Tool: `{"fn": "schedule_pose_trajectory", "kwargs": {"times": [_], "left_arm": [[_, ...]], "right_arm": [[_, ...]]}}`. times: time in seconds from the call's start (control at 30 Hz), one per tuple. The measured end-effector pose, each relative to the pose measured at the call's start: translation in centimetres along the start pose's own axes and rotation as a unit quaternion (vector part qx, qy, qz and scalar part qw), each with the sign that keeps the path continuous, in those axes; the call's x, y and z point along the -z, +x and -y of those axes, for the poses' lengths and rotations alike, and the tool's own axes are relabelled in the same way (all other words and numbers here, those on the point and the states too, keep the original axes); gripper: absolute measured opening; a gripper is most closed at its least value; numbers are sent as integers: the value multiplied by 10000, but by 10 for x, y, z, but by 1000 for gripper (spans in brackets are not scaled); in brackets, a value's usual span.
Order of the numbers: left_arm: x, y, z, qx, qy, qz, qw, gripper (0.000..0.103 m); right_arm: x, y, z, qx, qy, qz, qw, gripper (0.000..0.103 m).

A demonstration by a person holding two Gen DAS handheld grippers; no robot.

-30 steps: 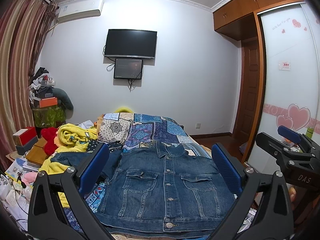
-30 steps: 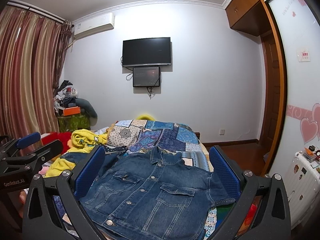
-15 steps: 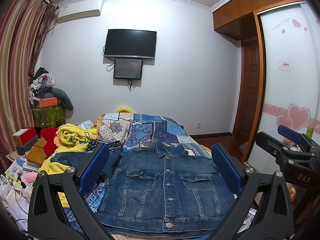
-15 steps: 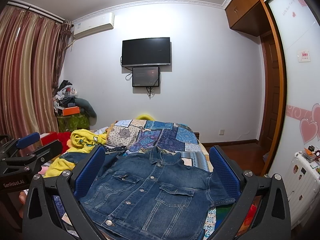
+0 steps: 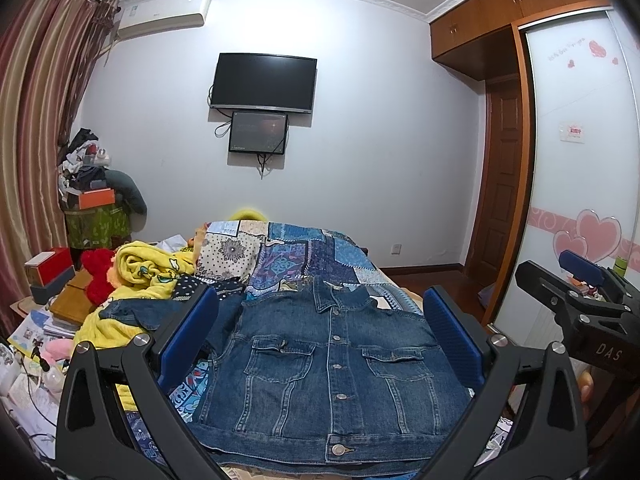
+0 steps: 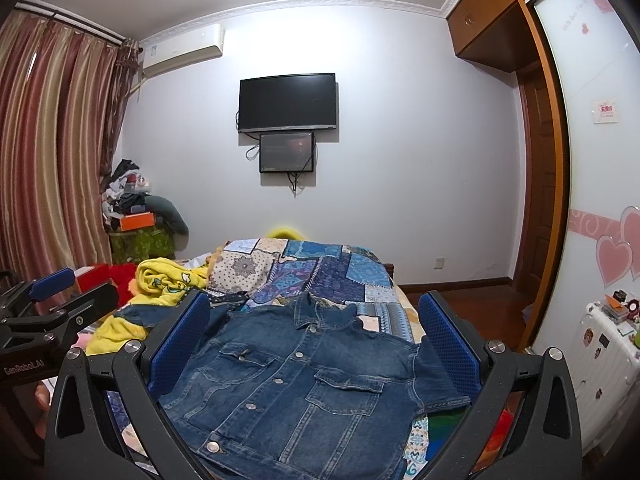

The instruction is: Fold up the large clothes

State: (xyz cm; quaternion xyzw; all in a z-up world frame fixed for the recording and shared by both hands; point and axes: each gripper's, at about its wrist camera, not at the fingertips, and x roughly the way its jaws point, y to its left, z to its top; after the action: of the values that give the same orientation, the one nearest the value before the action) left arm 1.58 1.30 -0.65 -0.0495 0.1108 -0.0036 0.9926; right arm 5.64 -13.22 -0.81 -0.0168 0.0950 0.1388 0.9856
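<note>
The denim jacket [image 5: 332, 364] lay flat, buttoned front up, on the patchwork quilt [image 5: 304, 256] directly ahead of and below both grippers. The left gripper [image 5: 320, 340] was spread wide and held nothing; the right gripper [image 6: 316, 344] likewise (neither touched the cloth). A yellow blanket [image 5: 148, 268] was bunched beyond the left gripper's left finger.

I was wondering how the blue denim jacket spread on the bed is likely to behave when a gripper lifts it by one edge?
The blue denim jacket lies flat, buttoned, with thick seams and pockets, so it probably feels heavy and fairly stiff for cloth. It would still likely sag and drape. Its left sleeve trails over the yellow blanket and may drag behind.
</note>
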Motion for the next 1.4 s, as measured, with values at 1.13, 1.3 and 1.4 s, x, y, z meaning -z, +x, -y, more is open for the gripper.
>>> {"fn": "schedule_pose_trajectory", "kwargs": {"times": [1.13, 1.3, 1.4], "left_arm": [[23, 177, -135, -1035, -617, -1255, 9847, 103], [51, 218, -200, -1329, -971, -1755, 9706, 103], [68, 235, -238, -1283, -1318, -2019, 9620, 103]], "right_arm": [[25, 153, -13, -143, -285, -1252, 9916, 103], [41, 199, -6, -237, -259, -1767, 9836, 103], [50, 221, -3, -296, -276, -2052, 9779, 103]]}}
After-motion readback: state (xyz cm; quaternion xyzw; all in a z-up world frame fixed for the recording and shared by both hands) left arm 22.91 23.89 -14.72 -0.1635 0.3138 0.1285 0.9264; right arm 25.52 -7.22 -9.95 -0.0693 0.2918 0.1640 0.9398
